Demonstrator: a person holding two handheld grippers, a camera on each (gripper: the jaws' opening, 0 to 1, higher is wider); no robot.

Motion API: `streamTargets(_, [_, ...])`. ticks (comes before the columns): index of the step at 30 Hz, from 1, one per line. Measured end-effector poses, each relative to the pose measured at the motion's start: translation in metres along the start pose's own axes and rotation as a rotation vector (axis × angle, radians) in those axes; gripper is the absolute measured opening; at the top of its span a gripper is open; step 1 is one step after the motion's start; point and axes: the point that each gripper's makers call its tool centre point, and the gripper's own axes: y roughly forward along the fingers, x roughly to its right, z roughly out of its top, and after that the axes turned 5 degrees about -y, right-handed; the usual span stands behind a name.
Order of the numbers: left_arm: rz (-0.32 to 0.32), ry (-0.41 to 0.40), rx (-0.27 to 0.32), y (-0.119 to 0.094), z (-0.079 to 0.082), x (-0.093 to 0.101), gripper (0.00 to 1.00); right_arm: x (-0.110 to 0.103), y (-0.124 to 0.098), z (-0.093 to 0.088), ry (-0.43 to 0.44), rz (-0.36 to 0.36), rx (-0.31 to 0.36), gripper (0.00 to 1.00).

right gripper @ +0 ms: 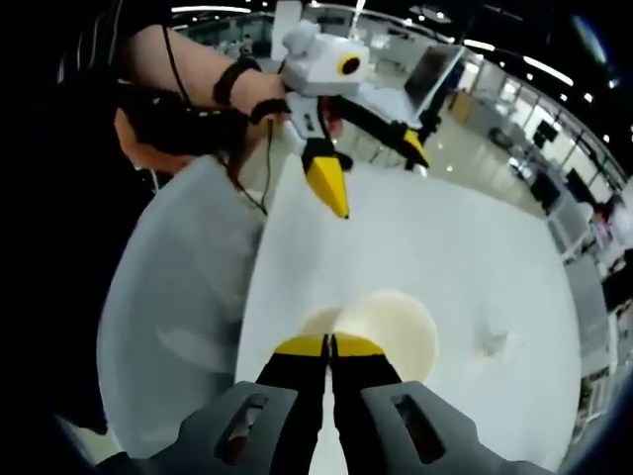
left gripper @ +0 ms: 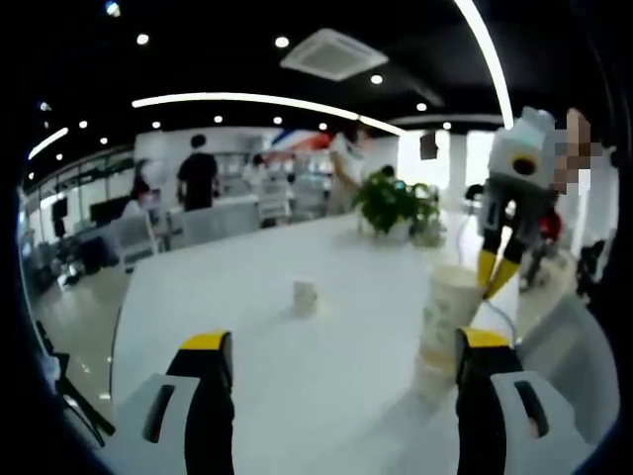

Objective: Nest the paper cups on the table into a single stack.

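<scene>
— Two cup spots on the white surface (left gripper: pixel 326 396): lone paper cup (left gripper: pixel 305 297) near the middle, stack (left gripper: pixel 435 366) just beside the right-hand jaw in the left gripper view.
— Left hand-held gripper (left gripper: pixel 346 341)?
— Spread wide, holding nothing, lone paper cup well ahead between the jaws.
— And the right hand-held gripper (left gripper: pixel 495 277)?
— At the right of that view, yellow tips down at the rim of the top cup (left gripper: pixel 450 297).
— Same from the right gripper view?
— Yes: right hand-held gripper (right gripper: pixel 329 344) pressed together, pinching the near rim of the top cup (right gripper: pixel 386 332), open mouth seen from above. Left hand-held gripper (right gripper: pixel 371 168) beyond it, jaws apart, gripped by a hand (right gripper: pixel 267 99). Lone paper cup (right gripper: pixel 495 343) off to the right, blurred.
— Background?
— Potted plant (left gripper: pixel 396 203) at the far end of the surface, people standing beyond.
</scene>
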Motion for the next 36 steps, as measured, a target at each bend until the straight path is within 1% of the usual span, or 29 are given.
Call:
streamTargets(2, [0.005, 0.007, -0.008, 0.001, -0.002, -0.001, 0.93, -0.003, 0.003, 0.0, -0.007, 0.012, -0.005, 0.0])
streamTargets(4, [0.003, 0.006, -0.008, 0.001, -0.002, -0.001, 0.93, -0.005, 0.008, -0.002, -0.008, 0.024, -0.018, 0.0])
streamTargets(9, [0.006, 0.001, -0.007, 0.001, -0.002, -0.002, 0.93, -0.01, 0.015, -0.003, -0.003, 0.048, -0.025, 0.0])
streamTargets(12, [0.01, 0.001, -0.008, 0.001, -0.002, -0.002, 0.93, -0.011, 0.02, -0.007, -0.01, 0.053, -0.047, 0.0])
streamTargets(15, [0.014, -0.009, 0.005, 0.001, 0.0, -0.003, 0.93, -0.014, 0.025, -0.01, 0.003, 0.069, -0.056, 0.0])
streamTargets(18, [0.01, -0.006, -0.01, 0.002, -0.004, -0.001, 0.93, -0.016, 0.03, -0.014, -0.017, 0.077, -0.072, 0.0])
streamTargets(21, [0.015, -0.009, -0.011, 0.001, -0.006, -0.001, 0.93, -0.018, 0.034, -0.016, -0.012, 0.085, -0.077, 0.0])
streamTargets(25, [0.013, -0.013, -0.019, 0.001, -0.009, -0.001, 0.93, -0.016, 0.037, -0.019, -0.02, 0.085, -0.095, 0.0])
streamTargets(28, [0.009, -0.01, -0.017, 0.001, -0.008, 0.0, 0.93, -0.016, 0.039, -0.019, -0.014, 0.087, -0.096, 0.0])
streamTargets(30, [0.009, -0.01, -0.017, 0.001, -0.007, -0.001, 0.93, -0.017, 0.04, -0.019, -0.024, 0.097, -0.094, 0.0])
streamTargets(32, [0.007, -0.009, -0.018, 0.002, -0.006, -0.001, 0.93, -0.018, 0.041, -0.022, -0.028, 0.1, -0.107, 0.0])
streamTargets(36, [0.009, -0.009, -0.016, 0.002, -0.006, -0.002, 0.93, -0.018, 0.042, -0.025, -0.031, 0.102, -0.111, 0.0])
